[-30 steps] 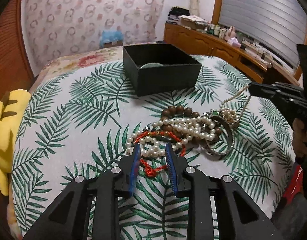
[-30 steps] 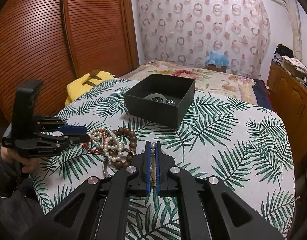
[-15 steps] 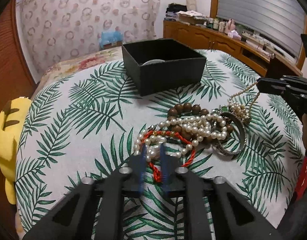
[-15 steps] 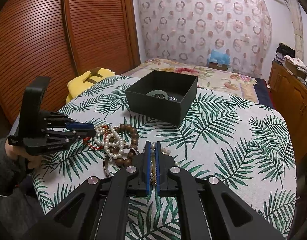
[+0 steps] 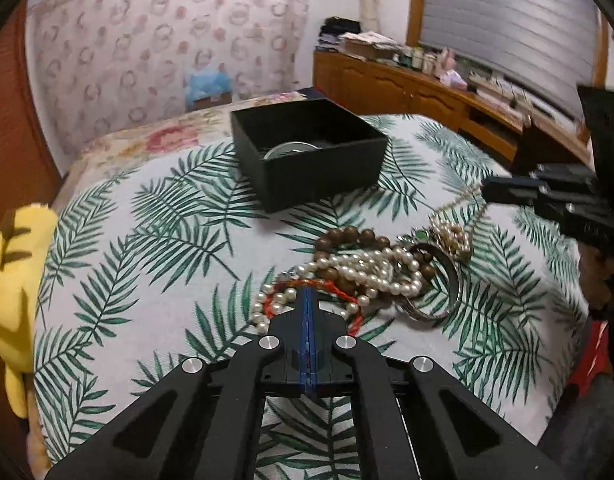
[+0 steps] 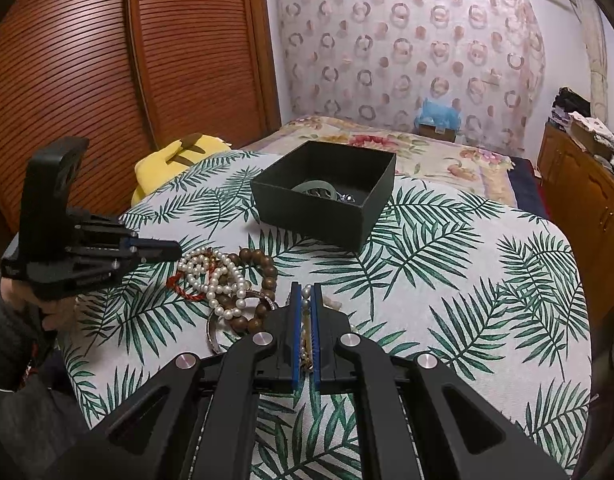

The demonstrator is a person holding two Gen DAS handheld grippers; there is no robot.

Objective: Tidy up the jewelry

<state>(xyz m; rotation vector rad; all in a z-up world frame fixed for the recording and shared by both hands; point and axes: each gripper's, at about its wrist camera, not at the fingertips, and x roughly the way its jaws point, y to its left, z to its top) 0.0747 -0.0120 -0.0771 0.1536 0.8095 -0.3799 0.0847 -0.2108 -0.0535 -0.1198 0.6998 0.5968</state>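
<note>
A tangle of jewelry lies on the palm-leaf cloth: white pearl strands [image 5: 371, 272], a brown wooden bead bracelet [image 5: 349, 236], a red cord bracelet [image 5: 335, 286] and a silver bangle [image 5: 447, 280]. My left gripper [image 5: 309, 300] is shut, its tips at the red cord bracelet; whether it grips the cord is hidden. It also shows in the right wrist view [image 6: 163, 249]. My right gripper [image 6: 306, 296] is shut on a thin pearl necklace [image 6: 306, 312], which runs to a small clump [image 5: 453, 236]. A black open box [image 6: 327, 192] behind holds a pale green bangle [image 6: 313, 188].
A yellow plush toy [image 5: 15, 272] lies at the left edge of the cloth. A wooden slatted wardrobe [image 6: 107, 60] stands on the left and a wooden sideboard [image 5: 427, 96] on the right. A floral bedspread [image 6: 427, 148] lies beyond the box.
My left gripper has closed from open and moved forward onto the red cord bracelet. My right gripper stays shut on the pearl necklace and has barely moved.
</note>
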